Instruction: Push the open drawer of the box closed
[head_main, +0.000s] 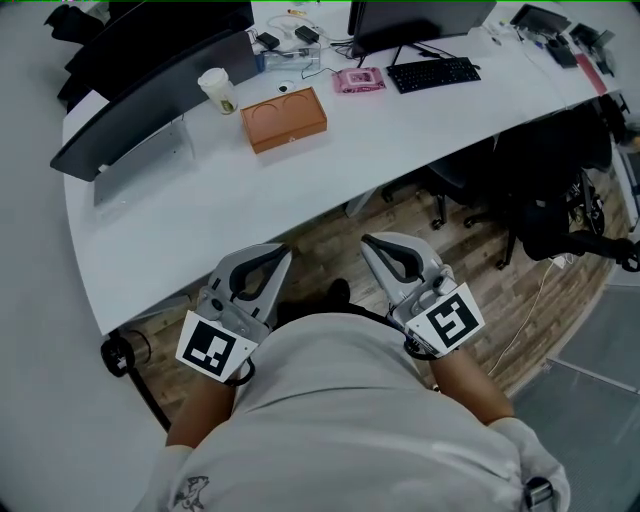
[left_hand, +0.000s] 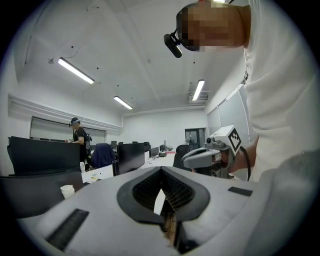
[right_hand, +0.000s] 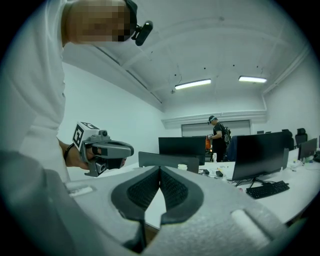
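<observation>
your grey left gripper and grey right gripper held close to your body, both sets of fingers closed on nothing, the flat orange-brown rectangular box well apart on the curved white desk, near a pale cup

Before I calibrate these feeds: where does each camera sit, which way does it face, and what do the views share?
Head view: on the person's head, looking steeply down at the white desk and orange box. It shows the torso, forearms, left gripper and right gripper.
Left gripper view: rides the left gripper, looking along its shut jaws across the office. It shows the right gripper.
Right gripper view: rides the right gripper, looking along its shut jaws toward a keyboard. It shows the left gripper.
Shared: each gripper view sees the other gripper.
</observation>
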